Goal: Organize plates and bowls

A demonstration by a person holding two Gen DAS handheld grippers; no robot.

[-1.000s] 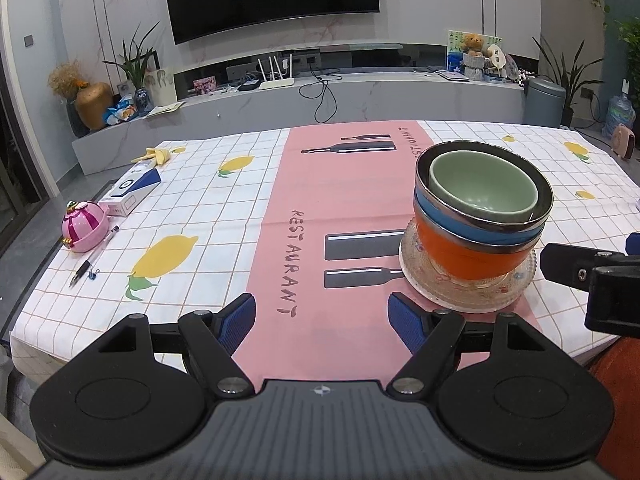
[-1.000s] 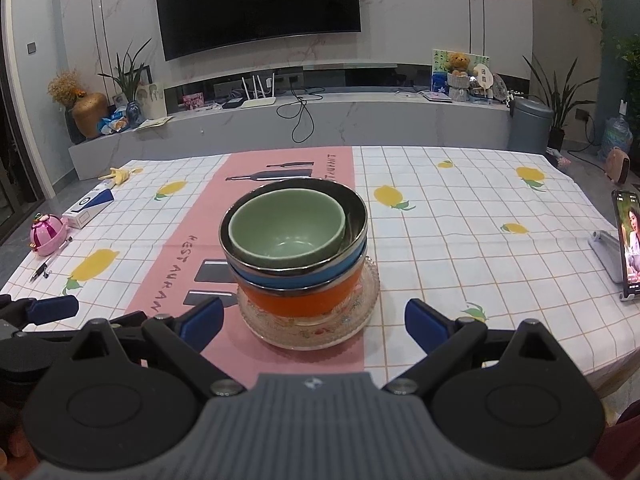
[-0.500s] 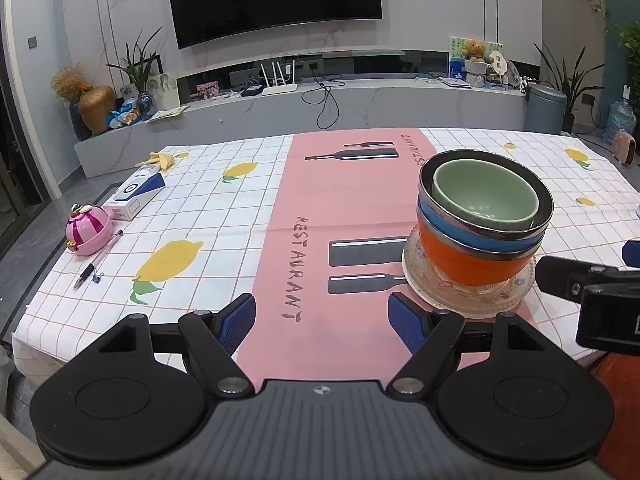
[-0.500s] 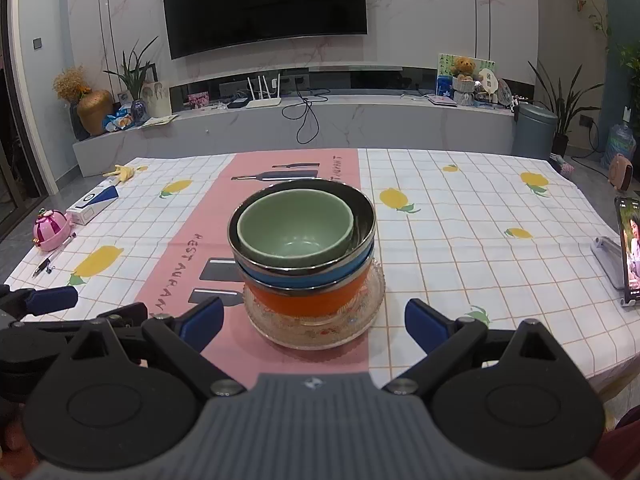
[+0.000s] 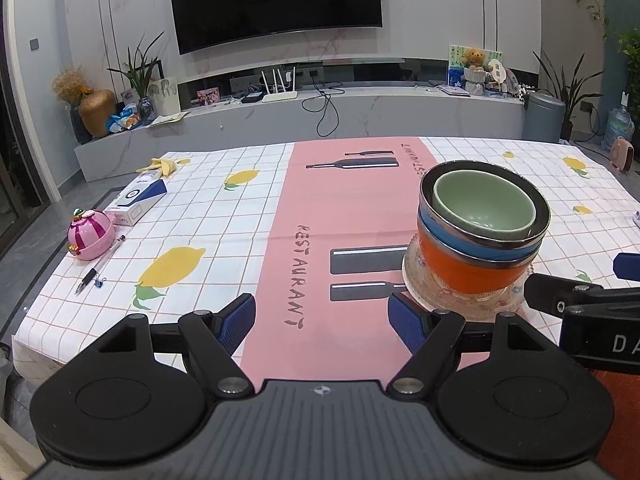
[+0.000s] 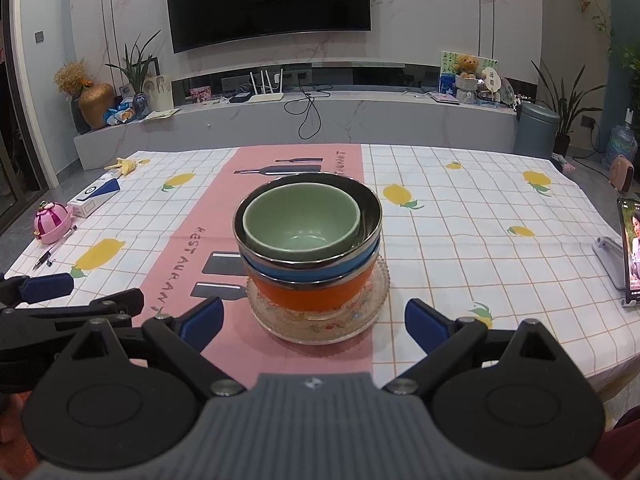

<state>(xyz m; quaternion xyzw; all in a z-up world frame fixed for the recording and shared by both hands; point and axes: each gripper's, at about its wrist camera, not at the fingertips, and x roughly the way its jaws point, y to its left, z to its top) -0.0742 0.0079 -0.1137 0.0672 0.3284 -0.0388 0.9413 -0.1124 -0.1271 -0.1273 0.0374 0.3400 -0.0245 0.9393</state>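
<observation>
A stack stands on the pink strip of the tablecloth: a green bowl [image 6: 302, 222] nested in a blue steel-rimmed bowl [image 6: 320, 270], on an orange bowl [image 6: 316, 296], on a clear glass plate [image 6: 320, 328]. The stack also shows in the left wrist view: green bowl [image 5: 484, 206], orange bowl [image 5: 468, 272], glass plate [image 5: 424, 292]. My right gripper [image 6: 314, 318] is open and empty, just in front of the stack. My left gripper [image 5: 322, 316] is open and empty, to the left of the stack over the pink strip.
A pink round box [image 5: 89, 234], a pen [image 5: 98, 266], a blue and white carton [image 5: 138, 198] and a banana peel [image 5: 160, 166] lie at the table's left. A phone on a stand [image 6: 630, 256] is at the right edge.
Both grippers have drawn back a little from the stack and risen slightly. The stack has not moved. Both stay open.
</observation>
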